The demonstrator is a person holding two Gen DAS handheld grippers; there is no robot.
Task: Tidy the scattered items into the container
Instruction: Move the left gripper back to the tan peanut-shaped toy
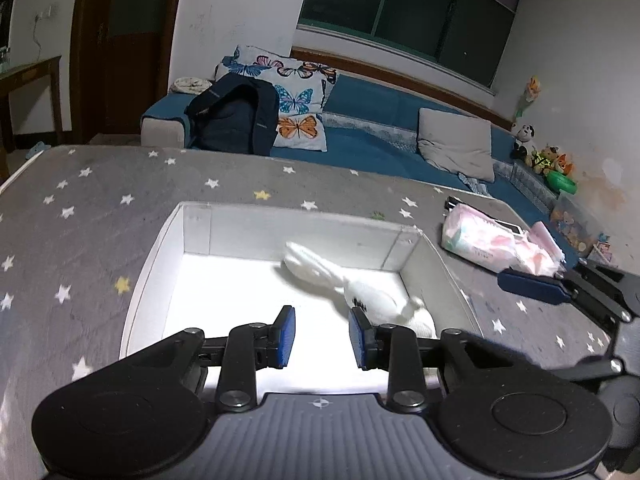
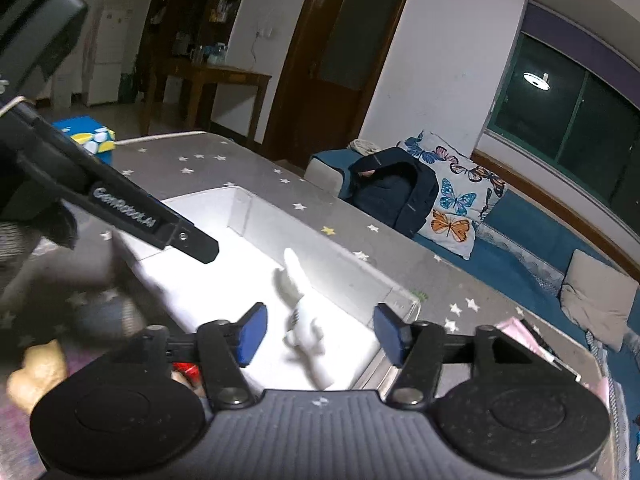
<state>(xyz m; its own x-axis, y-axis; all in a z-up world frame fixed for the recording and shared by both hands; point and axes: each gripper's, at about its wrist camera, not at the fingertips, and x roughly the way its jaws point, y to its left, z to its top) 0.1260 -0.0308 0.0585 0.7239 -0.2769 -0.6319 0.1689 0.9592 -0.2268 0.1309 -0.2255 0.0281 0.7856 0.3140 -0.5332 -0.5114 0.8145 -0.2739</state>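
I see the white box (image 1: 192, 236) on the star-print cloth (image 1: 100, 200) w/ one white plush toy (image 1: 320, 272) lying inside, near its far wall. My left gripper (image 1: 322, 338) & right gripper (image 2: 318, 334) are over the box, jaws apart, nothing between.

Right gripper (image 2: 318, 334) above the white box (image 2: 256, 216), jaws parted, nothing between the pads. White plush toy (image 2: 304, 312) lying blurred inside the box. Left gripper (image 2: 152, 222) reaching in from upper left. Star-patterned grey cloth (image 2: 248, 168) beneath.
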